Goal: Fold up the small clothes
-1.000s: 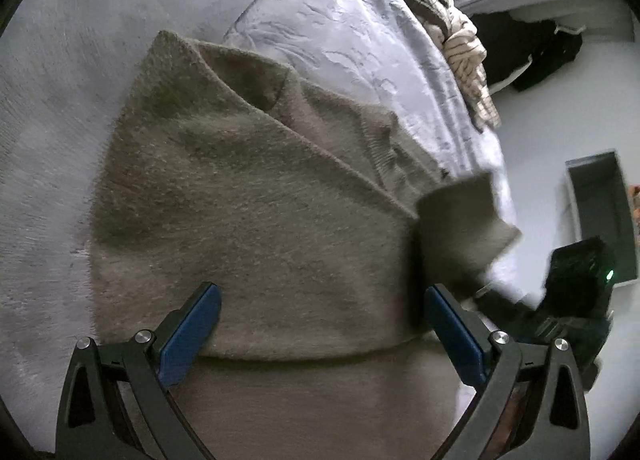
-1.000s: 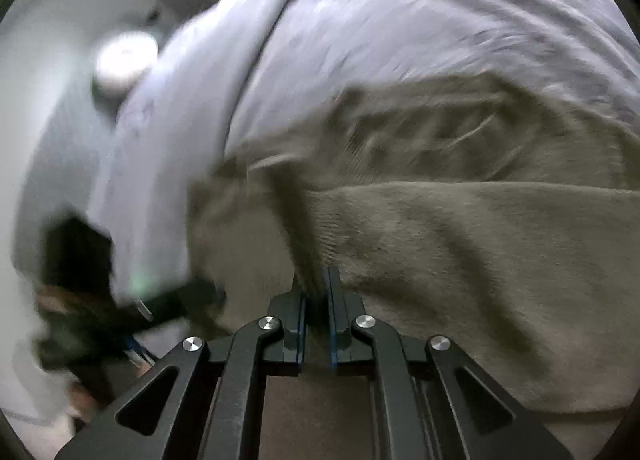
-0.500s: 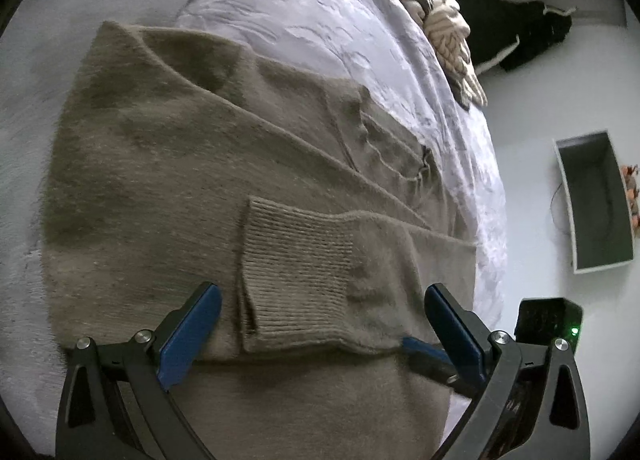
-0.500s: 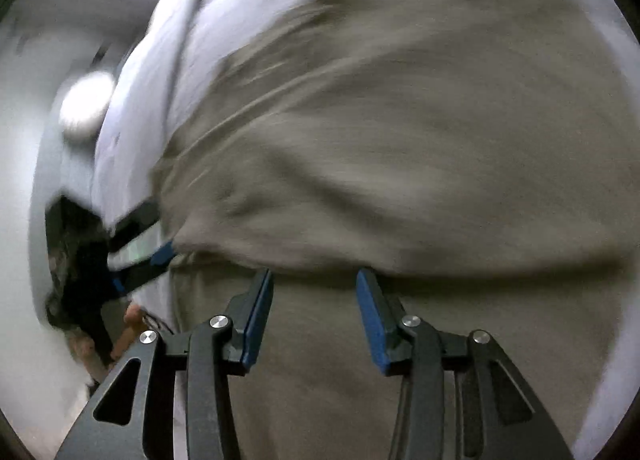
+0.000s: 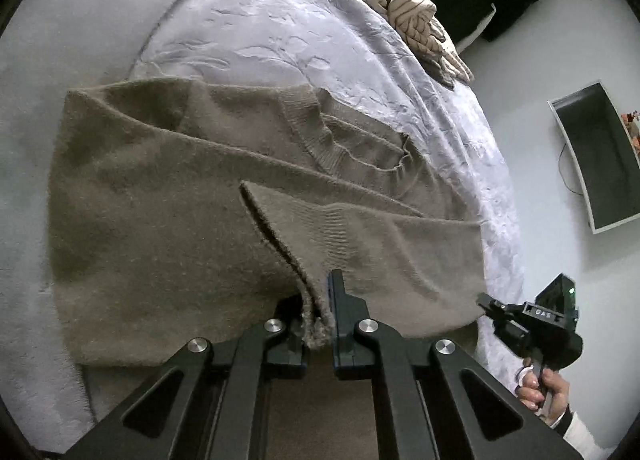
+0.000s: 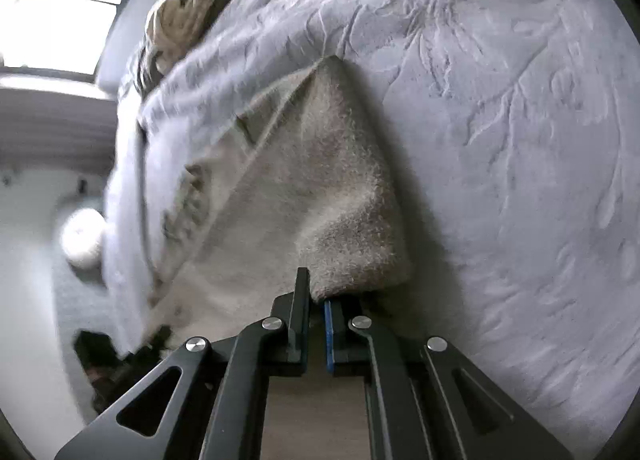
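While the left gripper (image 5: 320,308) was standing wide open over the garment half a second ago, its fingers (image 5: 338,300) are now clenching on the ribbed cuff of the sleeve (image 5: 360,236), with a frayed tuft of knit bunching between them. That sleeve is lying folded across the front of the taupe sweater (image 5: 160,220), running from the far right edge toward the near centre, so the left side is taking hold of it after it was laid down.

Over on the right gripper (image 6: 316,300), the fingers were spread apart half a second ago and are now drawing close together on a fold at the near edge of the sweater (image 6: 340,196); the knit is sitting right at the fingertips, and I judge it is being pinched, though the gap there is narrow and partly hidden. In the left view the right gripper (image 5: 486,302) is touching the sweater's right edge, held by the person's hand (image 5: 540,392).

Outward from both, the sweater is lying on the pale embossed bedspread (image 5: 300,40), near the bed's edge, with a patterned bundle of cloth (image 5: 420,28) at the far end. Both sleeves now seem to be in, so the body fold is probably coming next.
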Motion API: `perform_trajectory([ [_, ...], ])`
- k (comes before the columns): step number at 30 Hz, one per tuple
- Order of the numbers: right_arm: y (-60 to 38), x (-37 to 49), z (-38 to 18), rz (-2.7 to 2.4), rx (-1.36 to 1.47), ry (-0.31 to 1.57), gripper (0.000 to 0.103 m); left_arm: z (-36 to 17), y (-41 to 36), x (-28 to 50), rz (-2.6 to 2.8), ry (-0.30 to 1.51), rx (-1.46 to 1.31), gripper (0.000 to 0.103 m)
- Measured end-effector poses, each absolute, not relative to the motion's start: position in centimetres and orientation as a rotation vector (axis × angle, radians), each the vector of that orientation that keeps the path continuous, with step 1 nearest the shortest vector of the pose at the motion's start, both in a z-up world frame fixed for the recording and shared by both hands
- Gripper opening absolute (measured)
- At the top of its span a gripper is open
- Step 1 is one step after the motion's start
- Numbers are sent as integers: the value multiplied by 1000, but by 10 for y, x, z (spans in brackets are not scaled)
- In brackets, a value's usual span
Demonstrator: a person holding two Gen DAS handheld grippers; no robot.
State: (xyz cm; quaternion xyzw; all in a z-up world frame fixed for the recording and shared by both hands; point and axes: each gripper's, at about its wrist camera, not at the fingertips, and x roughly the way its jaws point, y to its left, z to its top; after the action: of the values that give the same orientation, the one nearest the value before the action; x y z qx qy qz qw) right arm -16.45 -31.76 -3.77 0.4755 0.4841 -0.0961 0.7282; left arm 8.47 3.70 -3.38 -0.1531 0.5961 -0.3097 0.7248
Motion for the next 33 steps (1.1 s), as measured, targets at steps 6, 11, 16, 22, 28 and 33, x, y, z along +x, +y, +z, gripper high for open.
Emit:
perform_trajectory([
  [6, -313, -174, -34, -135, 956, 1188, 13, -64, 41, 77, -613, 1379, -288, 8],
  [11, -343, -175, 0, -191, 853, 1065, 60, -63, 41, 75, -607, 1376, -264, 8],
  [16, -392, -146, -32, -263, 955, 1041, 60, -63, 39, 75, -590, 1375, -251, 8],
  [22, -386, -101, -55, -155, 1058, 1088, 8, -62, 36, 73, -574, 1370, -238, 8],
  [28, -361, -88, -17, -228, 645, 1107, 8, -54, 33, 70, -565, 1351, -210, 8],
  [33, -365, -86, -47, -277, 613, 1141, 8, -58, 37, 73, -533, 1348, -266, 8],
])
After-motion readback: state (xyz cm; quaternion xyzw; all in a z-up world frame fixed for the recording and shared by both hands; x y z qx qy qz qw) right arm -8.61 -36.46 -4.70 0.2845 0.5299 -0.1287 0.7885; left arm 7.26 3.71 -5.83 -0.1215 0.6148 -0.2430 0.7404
